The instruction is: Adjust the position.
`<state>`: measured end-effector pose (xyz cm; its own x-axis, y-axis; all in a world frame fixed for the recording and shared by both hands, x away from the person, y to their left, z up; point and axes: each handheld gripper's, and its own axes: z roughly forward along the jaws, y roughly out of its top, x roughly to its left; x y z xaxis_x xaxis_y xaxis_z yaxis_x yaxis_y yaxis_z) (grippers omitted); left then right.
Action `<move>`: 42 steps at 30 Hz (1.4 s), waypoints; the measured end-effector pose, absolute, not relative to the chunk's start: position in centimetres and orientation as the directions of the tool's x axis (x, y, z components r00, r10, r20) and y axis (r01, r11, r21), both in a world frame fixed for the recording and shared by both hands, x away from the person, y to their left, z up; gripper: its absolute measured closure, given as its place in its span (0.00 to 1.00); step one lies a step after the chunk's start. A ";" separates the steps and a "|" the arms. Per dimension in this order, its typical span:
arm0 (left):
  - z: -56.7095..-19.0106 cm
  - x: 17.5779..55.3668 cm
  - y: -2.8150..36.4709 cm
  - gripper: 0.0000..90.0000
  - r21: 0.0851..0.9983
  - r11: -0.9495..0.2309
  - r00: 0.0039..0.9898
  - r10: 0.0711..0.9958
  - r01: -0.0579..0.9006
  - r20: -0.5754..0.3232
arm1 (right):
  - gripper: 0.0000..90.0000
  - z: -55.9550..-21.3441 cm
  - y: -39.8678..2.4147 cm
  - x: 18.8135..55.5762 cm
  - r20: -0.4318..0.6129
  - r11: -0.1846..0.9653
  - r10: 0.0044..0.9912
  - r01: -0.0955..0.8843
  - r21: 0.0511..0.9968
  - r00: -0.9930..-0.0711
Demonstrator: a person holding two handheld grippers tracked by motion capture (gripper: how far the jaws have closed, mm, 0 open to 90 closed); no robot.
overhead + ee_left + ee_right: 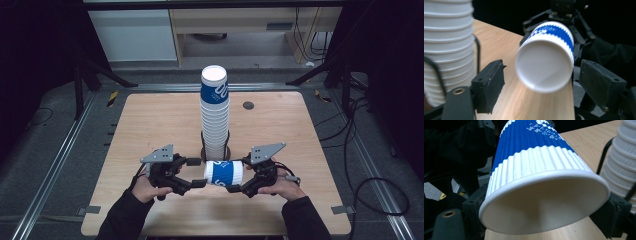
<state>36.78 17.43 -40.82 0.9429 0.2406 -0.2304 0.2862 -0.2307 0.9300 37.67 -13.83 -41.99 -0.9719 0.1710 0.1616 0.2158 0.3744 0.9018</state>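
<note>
**A:** Near edge of the table (150, 125), dead centre: a single blue-and-white paper cup (223, 172) lies on its side in the air between the two hands.

**B:** Who has it?

**A:** The right gripper (239, 175). In its own view the cup's open rim (544, 202) sits squeezed between the two black pads, mouth toward the camera, so it's clamped at the wide end.

**B:** And the left gripper (198, 173)?

**A:** Its jaws stand wide. In the left gripper view the cup's white base (544, 65) points between them, with a gap on both sides; the pads aren't pressing.

**B:** That tower behind?

**A:** A tall stack of cups (215, 112), upright in a dark wire holder (216, 152), just beyond the held cup. Its ribbed white sides show on the left in the left gripper view (447, 47), on the right in the right gripper view (624, 167).
</note>
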 end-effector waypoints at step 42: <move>-43.6 36.7 15.0 0.27 0.823 -0.517 0.969 0.182 0.237 -0.165 | 0.17 -42.1 -8.6 38.2 0.019 0.693 0.044 0.045 0.720 -0.999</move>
<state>36.66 15.02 -43.62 0.9695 0.1818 -0.1646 0.2366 -0.5166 0.8229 38.19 -8.64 -42.11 -0.9988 0.0444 0.0191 0.0445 0.6930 0.7196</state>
